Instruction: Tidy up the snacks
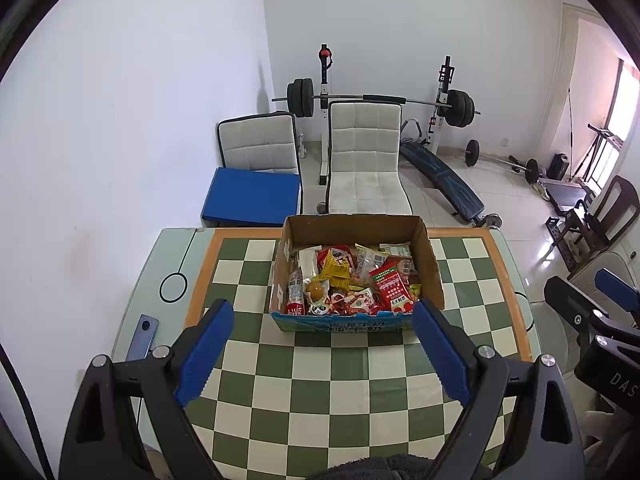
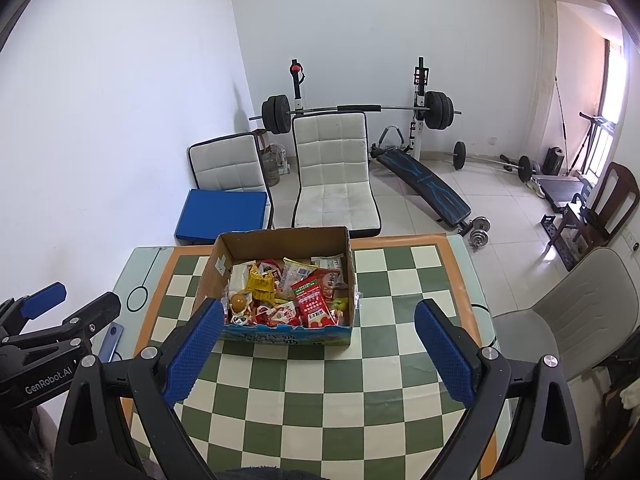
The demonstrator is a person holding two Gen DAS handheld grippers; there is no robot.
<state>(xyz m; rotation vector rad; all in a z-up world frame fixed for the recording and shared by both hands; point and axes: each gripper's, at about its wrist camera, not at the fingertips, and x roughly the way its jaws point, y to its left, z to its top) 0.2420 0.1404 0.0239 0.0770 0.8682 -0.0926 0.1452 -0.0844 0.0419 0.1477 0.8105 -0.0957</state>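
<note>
The left gripper point(image 1: 322, 318) hangs above the near part of the table, its blue pads point(image 1: 206, 354) spread wide with nothing between them; only checkered cloth shows in the gap. The right gripper point(image 2: 320, 320) is held the same way, jaws wide apart and empty, tilted down toward the tabletop. Each gripper shows at the edge of the other's view, side by side and apart.

Just beyond both sets of fingertips sits the cardboard box point(image 1: 430, 264), open at the top, on the green-and-cream checkered tablecloth point(image 1: 320, 392). Its long axis runs away from the grippers toward the far edge of the table, one short end facing them; that near end carries a blue printed band. The box is turned slightly, so its far end leans a little to the right in the left wrist view. Inside lies a loose heap of snacks point(image 1: 352, 280): a red packet point(image 1: 394, 286), a yellow packet point(image 1: 336, 268), a small panda-printed pack point(image 1: 322, 310) at the near wall, and pale wrappers toward the back.

A blue phone point(image 1: 143, 338) lies on the glass table edge point(image 1: 176, 248) left of the cloth. Behind the table stand two white padded chairs point(image 1: 366, 160), a blue cushion point(image 1: 252, 198) and a barbell rack point(image 1: 380, 98)
</note>
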